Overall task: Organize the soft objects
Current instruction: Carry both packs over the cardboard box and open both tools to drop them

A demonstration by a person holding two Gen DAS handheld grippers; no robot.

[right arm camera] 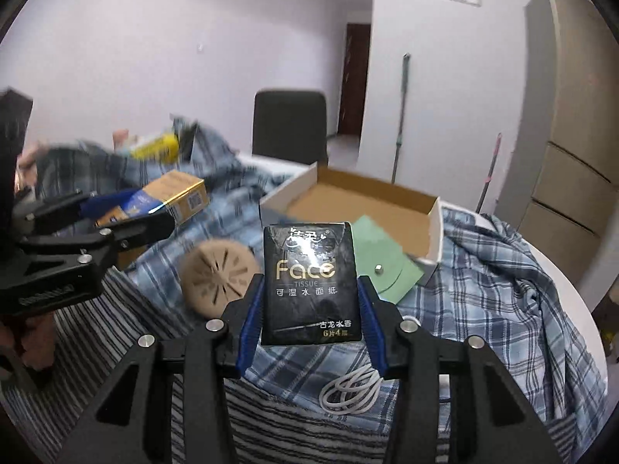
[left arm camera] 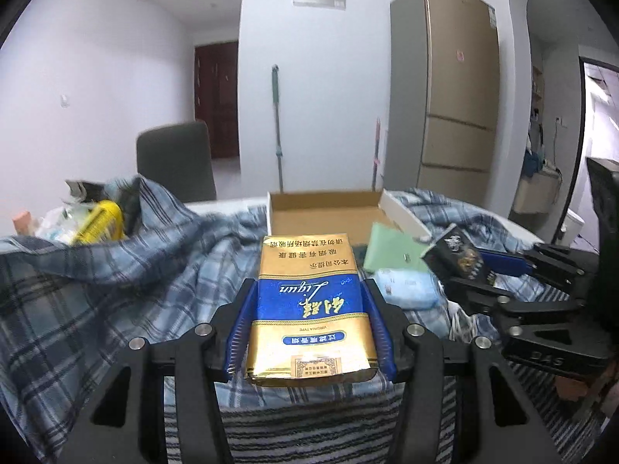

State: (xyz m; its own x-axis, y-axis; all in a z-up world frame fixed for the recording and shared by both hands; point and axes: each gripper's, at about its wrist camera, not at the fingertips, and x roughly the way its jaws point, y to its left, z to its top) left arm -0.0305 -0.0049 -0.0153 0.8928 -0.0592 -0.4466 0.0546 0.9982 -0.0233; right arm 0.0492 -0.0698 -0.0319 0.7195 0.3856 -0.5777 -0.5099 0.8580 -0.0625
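My left gripper (left arm camera: 309, 297) is shut on a gold and blue soft pack (left arm camera: 309, 309), held above the plaid cloth; it also shows in the right wrist view (right arm camera: 170, 197). My right gripper (right arm camera: 311, 301) is shut on a black Face tissue pack (right arm camera: 311, 282), seen too in the left wrist view (left arm camera: 458, 257). An open cardboard box (left arm camera: 321, 212) (right arm camera: 359, 205) stands just beyond both packs. A green pouch (right arm camera: 381, 266) leans against the box. A light blue pack (left arm camera: 406, 286) lies by the box.
A blue plaid cloth (right arm camera: 503, 270) covers the round table. A tan round perforated disc (right arm camera: 220, 270) and a coiled white cable (right arm camera: 352, 390) lie on it. A yellow item (left arm camera: 100, 222) sits among clutter at left. A dark chair (right arm camera: 290, 131) stands behind.
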